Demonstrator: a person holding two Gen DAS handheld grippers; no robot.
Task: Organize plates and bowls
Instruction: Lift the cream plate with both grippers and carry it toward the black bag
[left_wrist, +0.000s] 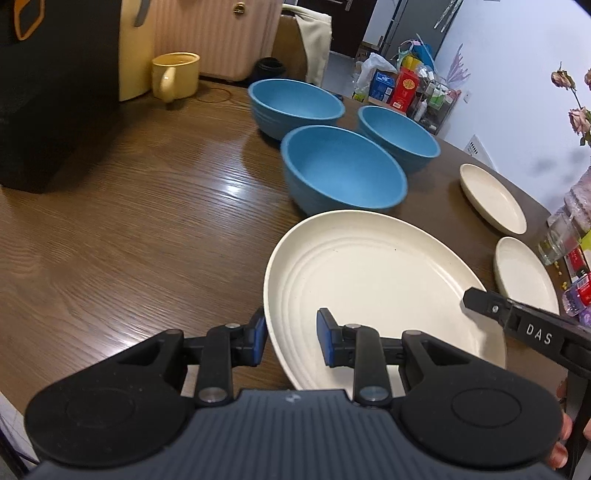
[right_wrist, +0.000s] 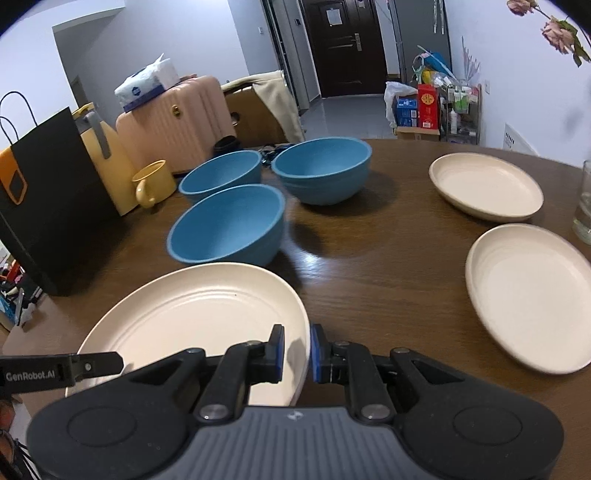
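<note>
From the left wrist, the left gripper (left_wrist: 290, 338) straddles the near left rim of a big cream plate (left_wrist: 369, 280), one blue pad outside the rim and one over the plate's inside; there looks to be a gap at the pads, so I cannot tell whether they really pinch it. The plate sits tilted over the brown wooden table (left_wrist: 129, 221). At the plate's right edge is the tip of the right gripper (left_wrist: 480, 301). Just beyond the plate are three blue bowls (left_wrist: 343, 170), close together, and off to the right two smaller cream plates (left_wrist: 491, 197), apart from each other. A yellow mug (left_wrist: 175, 74) stands far back on the left beside a black paper bag (left_wrist: 48, 92).

From the right wrist, the right gripper (right_wrist: 297, 352) has its pads pressed onto the big plate's (right_wrist: 195, 314) right rim, pinching it. The left gripper's finger (right_wrist: 96, 363) pokes in at the plate's left edge. The bowls (right_wrist: 229, 225) lie just behind the plate, the two small plates (right_wrist: 487, 184) on the right, and a drinking glass (right_wrist: 583, 203) at the far right edge.
</note>
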